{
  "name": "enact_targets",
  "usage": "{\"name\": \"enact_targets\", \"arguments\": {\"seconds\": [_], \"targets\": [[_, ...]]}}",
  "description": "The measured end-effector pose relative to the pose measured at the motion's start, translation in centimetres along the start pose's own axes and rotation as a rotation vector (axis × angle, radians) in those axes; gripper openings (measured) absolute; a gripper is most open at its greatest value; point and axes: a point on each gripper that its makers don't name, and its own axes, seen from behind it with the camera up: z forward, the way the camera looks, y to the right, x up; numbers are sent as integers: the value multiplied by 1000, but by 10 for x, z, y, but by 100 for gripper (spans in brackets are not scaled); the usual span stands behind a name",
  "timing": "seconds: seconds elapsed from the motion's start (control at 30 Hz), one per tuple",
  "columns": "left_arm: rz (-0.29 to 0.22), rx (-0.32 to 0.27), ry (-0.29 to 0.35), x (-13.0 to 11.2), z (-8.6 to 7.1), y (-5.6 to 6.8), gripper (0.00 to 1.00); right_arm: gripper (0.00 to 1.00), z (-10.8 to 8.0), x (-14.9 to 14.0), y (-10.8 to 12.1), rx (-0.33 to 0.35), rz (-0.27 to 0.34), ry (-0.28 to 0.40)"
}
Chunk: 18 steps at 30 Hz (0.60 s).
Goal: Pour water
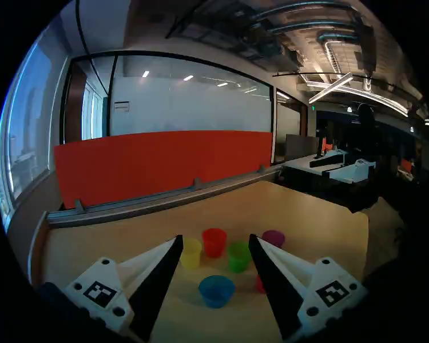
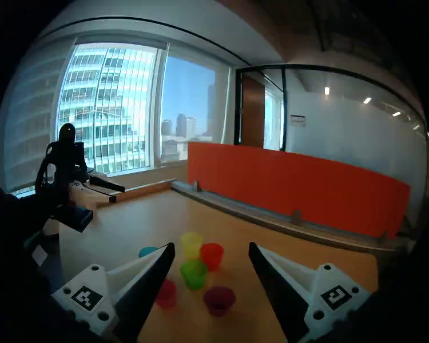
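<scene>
Six cups [image 1: 217, 290] stood bunched on a wooden desk [image 1: 306, 217], apparently set close so that water could pass from one to another with little reach. They were a yellow cup [image 1: 190, 253], red cup [image 1: 214, 242], green cup [image 1: 238, 256], purple cup [image 1: 273, 238], blue cup [image 1: 217, 291] and a pink-red cup [image 1: 259, 284] half hidden behind a finger.

The left gripper [image 1: 214, 236] hung over the near side of the cluster, fingers spread wide and holding nothing. The right gripper [image 2: 210, 246] faced the same cups from another side, equally apart and empty. Both looked poised to choose a cup, with none grasped yet. Whether any cup held water could not be told.

The left gripper view took in an orange partition [image 1: 157, 163] and dim office desks [image 1: 340, 166] beyond. The right gripper view added bright windows [image 2: 108, 108] onto city towers and, at far left, a dark device [image 2: 66, 171], probably the other gripper.
</scene>
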Motion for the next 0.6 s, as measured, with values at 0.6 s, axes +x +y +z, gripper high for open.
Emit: {"name": "enact_targets", "arguments": {"seconds": [0.6], "targets": [[62,-2,-98,-52,15,2,85,100,11,-20,-9,15,-42,-64]]}}
